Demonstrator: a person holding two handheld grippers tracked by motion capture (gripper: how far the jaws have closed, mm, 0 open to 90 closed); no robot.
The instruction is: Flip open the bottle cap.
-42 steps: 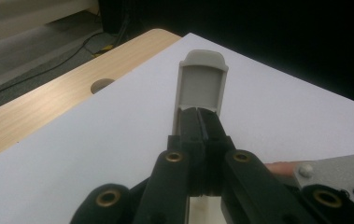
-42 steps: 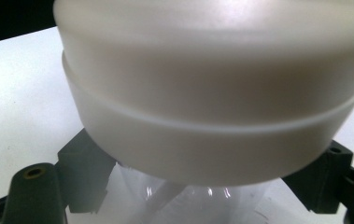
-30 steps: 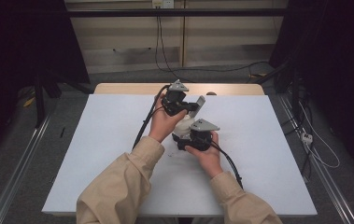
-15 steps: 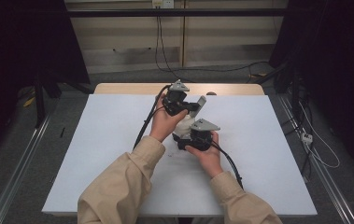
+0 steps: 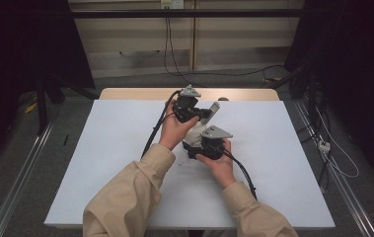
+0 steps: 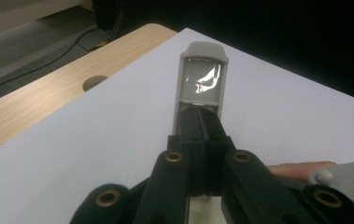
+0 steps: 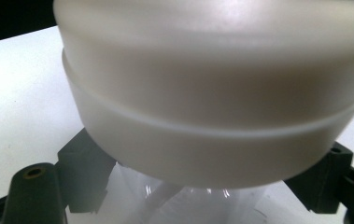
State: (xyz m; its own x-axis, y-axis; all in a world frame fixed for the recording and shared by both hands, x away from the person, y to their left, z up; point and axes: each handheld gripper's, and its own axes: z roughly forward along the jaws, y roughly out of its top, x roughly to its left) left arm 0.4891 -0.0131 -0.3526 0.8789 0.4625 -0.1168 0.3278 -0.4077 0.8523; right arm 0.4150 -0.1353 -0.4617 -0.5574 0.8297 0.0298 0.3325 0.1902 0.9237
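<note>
At mid-frame the left gripper (image 5: 202, 112) clenched a grey strip (image 6: 201, 74) — its long axis pointing away, upper right — while the right gripper (image 5: 194, 148) gripped a white bottle (image 7: 212, 93) just below.

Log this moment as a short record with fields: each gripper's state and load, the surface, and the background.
left gripper: jaws shut on the end of a flat grey piece with a clear window, held out above the table
right gripper: shut on a white round-bodied container with a clear part below it, close to its camera
hands: left hand farther up the table, right hand nearer the person, close together
surface: white sheet over a wooden tabletop with a round hole
background: cables on the floor
</note>
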